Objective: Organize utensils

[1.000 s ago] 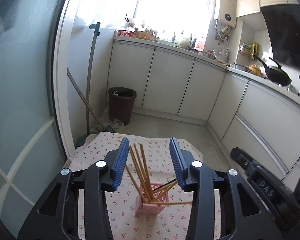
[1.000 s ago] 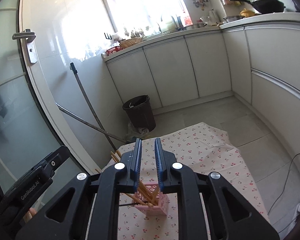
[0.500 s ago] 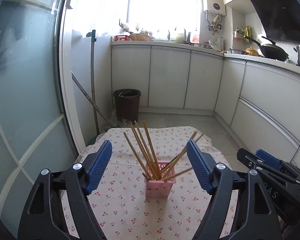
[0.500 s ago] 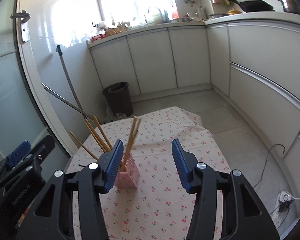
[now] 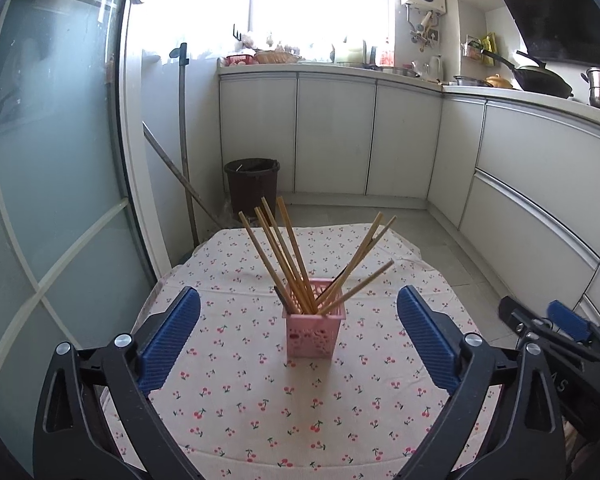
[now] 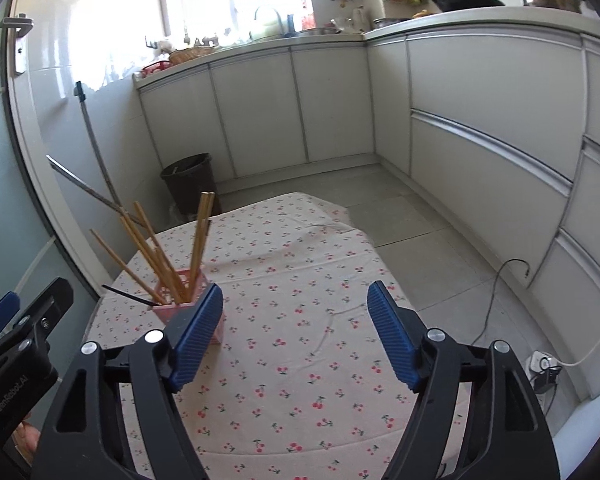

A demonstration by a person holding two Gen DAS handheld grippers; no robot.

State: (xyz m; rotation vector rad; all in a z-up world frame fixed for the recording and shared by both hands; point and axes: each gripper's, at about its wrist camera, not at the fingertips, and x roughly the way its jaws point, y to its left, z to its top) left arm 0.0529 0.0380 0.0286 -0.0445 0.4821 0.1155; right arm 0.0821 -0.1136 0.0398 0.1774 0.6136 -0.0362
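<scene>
Two hand-held grippers, both with blue ribbed pads on black frames, both empty.

Left gripper (image 5: 298, 334): jaws spread wide, holding nothing; hangs above the near part of the table, pads either side of the pink holder as seen from its own camera, clear of it.

Right gripper (image 6: 296, 334): jaws spread wide, holding nothing; above the table to the right of the holder. Its left pad (image 6: 198, 334) overlaps the holder's near right corner in the right wrist view; contact cannot be told.

Pink holder (image 5: 314, 330): square perforated basket, upright on the tablecloth, near the middle of the table in the left wrist view.

Chopsticks (image 5: 288, 256): wooden, several, standing in the holder and fanned out; one bunch leans far-left, the others lean right. One dark thin stick (image 6: 126, 294) pokes out low on the left side in the right wrist view.

Tablecloth (image 5: 260, 392): pale, cherry print, covering the table.

Surroundings: dark waste bin (image 5: 252, 184) on the floor beyond the table; mop handle (image 5: 183, 132) leaning by the glass door at far left; white cabinets (image 5: 336, 132) along the far and right walls; black wok (image 5: 540, 78) on the right counter.
</scene>
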